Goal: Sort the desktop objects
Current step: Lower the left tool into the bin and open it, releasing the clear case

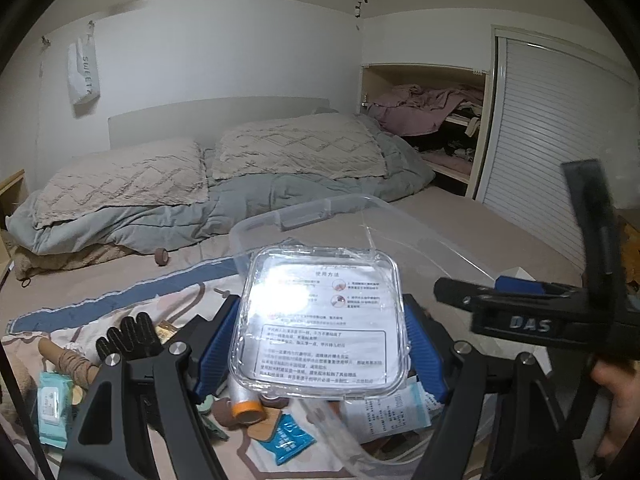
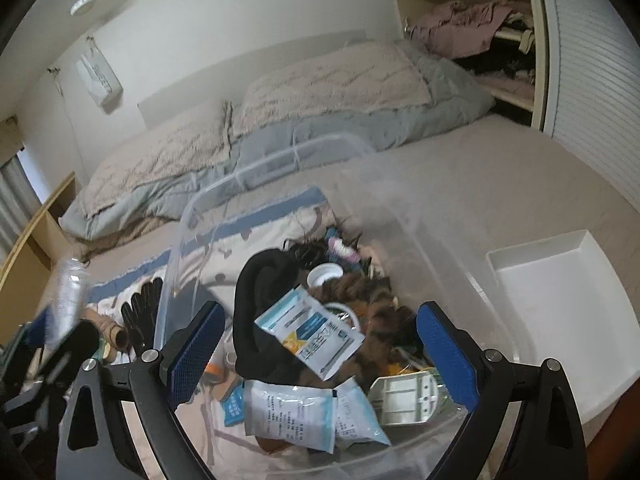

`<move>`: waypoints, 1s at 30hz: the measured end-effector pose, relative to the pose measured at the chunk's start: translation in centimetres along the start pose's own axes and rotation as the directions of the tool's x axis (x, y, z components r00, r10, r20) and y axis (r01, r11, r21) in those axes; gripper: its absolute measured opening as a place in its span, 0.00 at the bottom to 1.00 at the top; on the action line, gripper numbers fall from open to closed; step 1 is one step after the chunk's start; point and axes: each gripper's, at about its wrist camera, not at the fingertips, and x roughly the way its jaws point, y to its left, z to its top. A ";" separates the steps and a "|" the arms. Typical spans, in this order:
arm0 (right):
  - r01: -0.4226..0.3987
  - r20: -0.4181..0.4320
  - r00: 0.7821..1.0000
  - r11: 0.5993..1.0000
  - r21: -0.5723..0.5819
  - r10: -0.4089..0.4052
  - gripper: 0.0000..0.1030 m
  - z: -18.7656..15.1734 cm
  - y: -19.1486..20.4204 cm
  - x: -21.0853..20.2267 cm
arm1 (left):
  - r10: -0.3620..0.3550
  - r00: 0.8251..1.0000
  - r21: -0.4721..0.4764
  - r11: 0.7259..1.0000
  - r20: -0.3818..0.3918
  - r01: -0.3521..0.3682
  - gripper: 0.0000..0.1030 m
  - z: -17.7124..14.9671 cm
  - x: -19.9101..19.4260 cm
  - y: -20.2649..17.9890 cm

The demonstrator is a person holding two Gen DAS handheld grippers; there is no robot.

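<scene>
My left gripper (image 1: 324,344) is shut on a square clear plastic box (image 1: 320,320) with a printed instruction sheet inside; both blue pads press on its sides. It hangs in front of a large clear storage bin (image 1: 304,210) that stands on the bed. My right gripper (image 2: 320,344) is open above that bin (image 2: 280,160) with nothing between its fingers. Inside the bin lie white and blue sachets (image 2: 316,336), a black fabric piece (image 2: 260,280), a white cap (image 2: 324,274) and brown furry stuff (image 2: 372,300). The right gripper's black body (image 1: 528,316) shows at the right of the left wrist view.
Loose items lie on a patterned cloth: a black glove (image 1: 128,336), an orange-rimmed tape roll (image 1: 246,410), a teal wipes pack (image 1: 54,404), a blue sachet (image 1: 286,440). A white tray (image 2: 560,300) sits right of the bin. Pillows and a grey duvet (image 1: 224,204) fill the back.
</scene>
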 end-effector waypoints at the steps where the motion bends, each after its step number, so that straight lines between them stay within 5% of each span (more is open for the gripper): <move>1: 0.000 0.009 1.000 1.000 -0.003 0.000 0.94 0.0 -0.1 -0.4 | -0.003 1.000 0.002 1.000 -0.004 0.003 0.75 -0.1 0.2 -0.2; 17: 0.045 0.072 0.997 0.998 -0.040 -0.042 0.94 -0.6 -1.5 -2.6 | -0.073 0.987 -0.008 0.997 -0.144 0.072 0.75 -1.3 5.1 -3.9; 30: 0.068 0.033 0.997 0.996 -0.059 -0.066 0.94 -1.1 -2.4 -1.5 | -0.048 0.958 -0.050 0.998 -0.282 0.035 0.75 -3.2 8.6 -5.1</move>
